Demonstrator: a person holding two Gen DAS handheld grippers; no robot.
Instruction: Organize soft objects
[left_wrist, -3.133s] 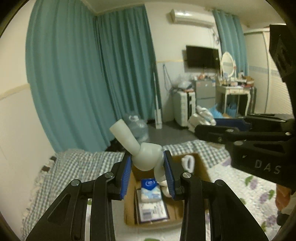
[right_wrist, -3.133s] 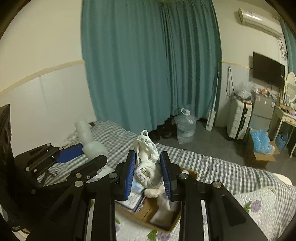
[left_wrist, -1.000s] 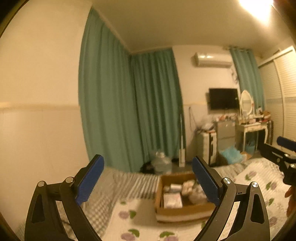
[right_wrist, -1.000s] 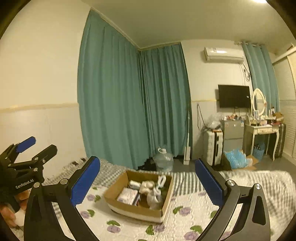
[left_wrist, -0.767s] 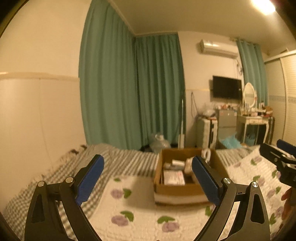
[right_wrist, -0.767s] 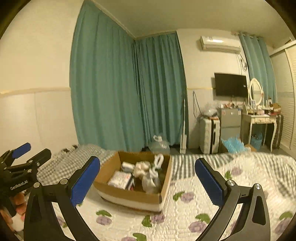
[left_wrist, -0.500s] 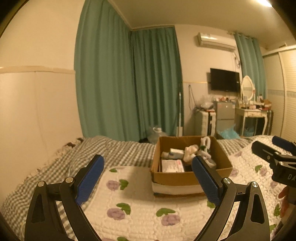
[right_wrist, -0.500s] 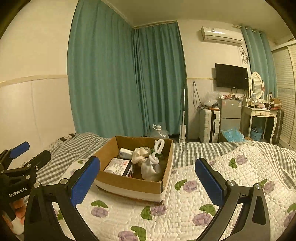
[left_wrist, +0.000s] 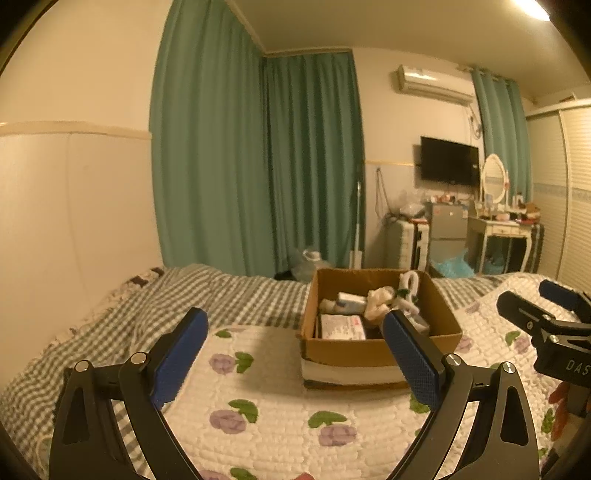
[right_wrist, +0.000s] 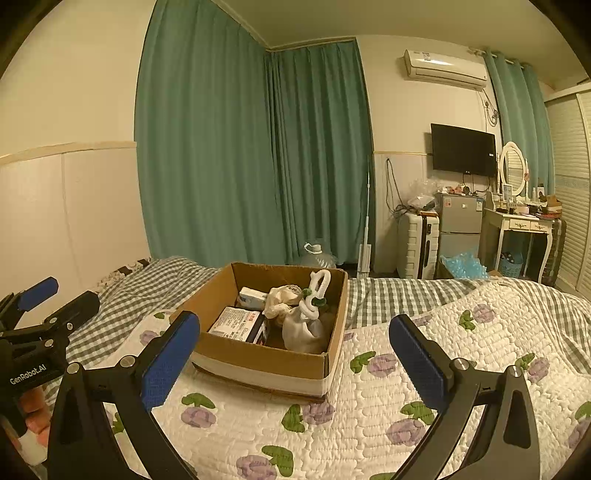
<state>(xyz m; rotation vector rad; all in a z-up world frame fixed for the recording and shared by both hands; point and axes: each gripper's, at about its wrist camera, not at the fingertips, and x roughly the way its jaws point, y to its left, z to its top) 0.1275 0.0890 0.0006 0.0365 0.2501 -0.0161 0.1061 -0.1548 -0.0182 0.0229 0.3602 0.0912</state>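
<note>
Cardboard box (right_wrist: 266, 354) on floral quilt (right_wrist: 369, 406), holds white soft toy (right_wrist: 306, 325), tissue packs. Left gripper (left_wrist: 295, 354), right gripper (right_wrist: 291, 354): fingers spread, empty. Toy likely light, squashy; pinch body.

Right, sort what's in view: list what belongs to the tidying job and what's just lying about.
Job:
- cardboard box on the floral quilt
- white soft items in it
- left gripper, open
- right gripper, open

Lying about:
- water jug
- suitcase
- TV
- dressing table
</note>
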